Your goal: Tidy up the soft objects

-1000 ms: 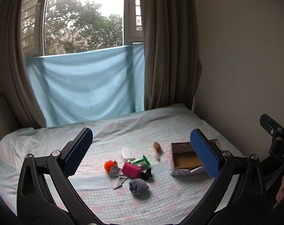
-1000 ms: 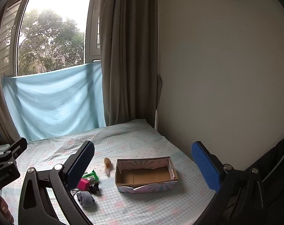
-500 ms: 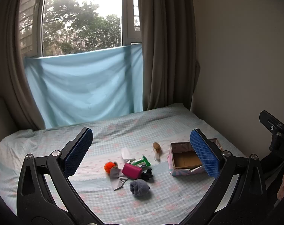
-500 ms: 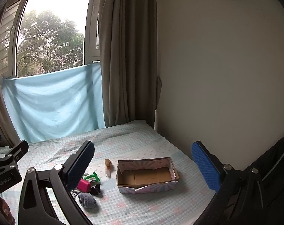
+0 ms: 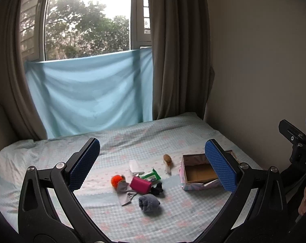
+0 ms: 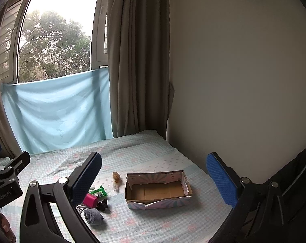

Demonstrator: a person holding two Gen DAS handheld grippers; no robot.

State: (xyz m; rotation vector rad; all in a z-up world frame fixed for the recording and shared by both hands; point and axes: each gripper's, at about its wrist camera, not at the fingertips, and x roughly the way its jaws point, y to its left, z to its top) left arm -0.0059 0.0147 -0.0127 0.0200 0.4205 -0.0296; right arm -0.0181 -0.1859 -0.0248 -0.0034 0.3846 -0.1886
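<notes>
Left wrist: grippers [image 5: 153, 162] wide apart, box [image 5: 195, 174] empty

Daylit window [image 5: 88, 20], brown curtains [image 5: 179, 50], checked bed [image 5: 122, 139].

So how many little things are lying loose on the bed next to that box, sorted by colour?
Orange: 1, pom-pom
Pink: 1, pouch
Green: 1, packet
Black: 1, small item
Blue-grey: 1, rolled sock
Grey: 1, cloth
White: 1, packet
Brown: 1, fuzzy toy
Total: 8

Black gripper [image 5: 150, 162] frames, blue textured pads [image 5: 220, 165], silver screws [image 5: 60, 164]
</notes>
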